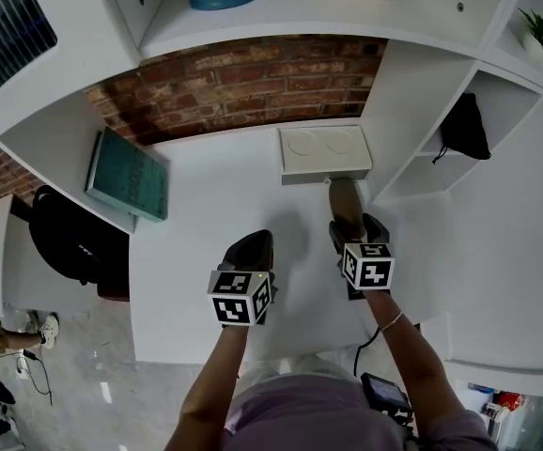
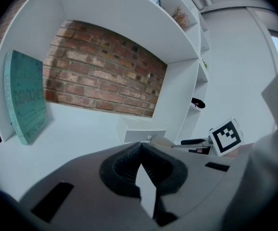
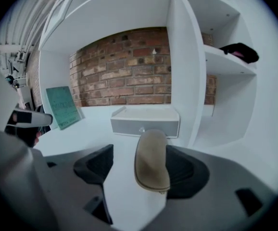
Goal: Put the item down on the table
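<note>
Jaws of the right gripper (image 3: 141, 160) are spread wide; the tan oblong item (image 3: 151, 165) is leant on one pad only, seemingly for release onto the white table (image 1: 206, 205). The left gripper (image 2: 140, 144) is kept closed, empty.

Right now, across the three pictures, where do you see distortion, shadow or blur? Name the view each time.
Head view: a soft grey shadow lies on the white table; the shelf edges bow. Left gripper view: strong fisheye, black corners, the brick wall curves. Right gripper view: round black border; the tan item near the lens looks slightly soft, the brick wall behind sharper.
</note>
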`<state>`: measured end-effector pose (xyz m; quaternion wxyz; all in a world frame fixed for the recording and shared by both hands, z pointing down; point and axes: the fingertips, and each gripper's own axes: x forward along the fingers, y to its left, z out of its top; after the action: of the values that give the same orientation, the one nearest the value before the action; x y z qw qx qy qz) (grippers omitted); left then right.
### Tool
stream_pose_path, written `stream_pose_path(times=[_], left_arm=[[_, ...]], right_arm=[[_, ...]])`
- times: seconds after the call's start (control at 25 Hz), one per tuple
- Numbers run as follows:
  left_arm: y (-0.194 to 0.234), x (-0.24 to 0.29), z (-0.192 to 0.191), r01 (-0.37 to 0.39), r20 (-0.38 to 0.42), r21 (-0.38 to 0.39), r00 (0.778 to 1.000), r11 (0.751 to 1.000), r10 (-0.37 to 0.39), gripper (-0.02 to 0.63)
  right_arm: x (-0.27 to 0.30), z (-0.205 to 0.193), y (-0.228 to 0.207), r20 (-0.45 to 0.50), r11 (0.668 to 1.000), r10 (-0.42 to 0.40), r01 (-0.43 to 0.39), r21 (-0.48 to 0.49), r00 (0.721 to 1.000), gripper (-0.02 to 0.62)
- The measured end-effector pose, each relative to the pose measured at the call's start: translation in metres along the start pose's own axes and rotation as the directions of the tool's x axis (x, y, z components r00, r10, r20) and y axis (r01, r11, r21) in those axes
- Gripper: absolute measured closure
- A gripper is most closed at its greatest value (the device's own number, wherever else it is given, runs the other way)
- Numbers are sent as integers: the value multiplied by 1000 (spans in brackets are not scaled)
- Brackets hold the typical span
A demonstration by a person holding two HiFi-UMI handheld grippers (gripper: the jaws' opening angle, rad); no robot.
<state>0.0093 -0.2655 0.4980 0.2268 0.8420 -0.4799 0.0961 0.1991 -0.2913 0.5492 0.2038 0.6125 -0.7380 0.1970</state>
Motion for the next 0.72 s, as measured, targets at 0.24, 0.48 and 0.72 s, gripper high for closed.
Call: stream_pose_path(times=[0.24,0.48,0.72], left_arm=[[-2,-6,1,36,-1,7,999,999,-36,604],[-2,-12,-1,62,-6,17,998,998,-62,604],[-9,-18,-2,96,-9,33,995,995,-96,604]], right_arm=[[-34,7,14,67,996,5,-10,84,998,338],[-65,6,34,85,991,14,-25,129,996,379],[-94,4,45,105,990,13,-27,137,994,459]])
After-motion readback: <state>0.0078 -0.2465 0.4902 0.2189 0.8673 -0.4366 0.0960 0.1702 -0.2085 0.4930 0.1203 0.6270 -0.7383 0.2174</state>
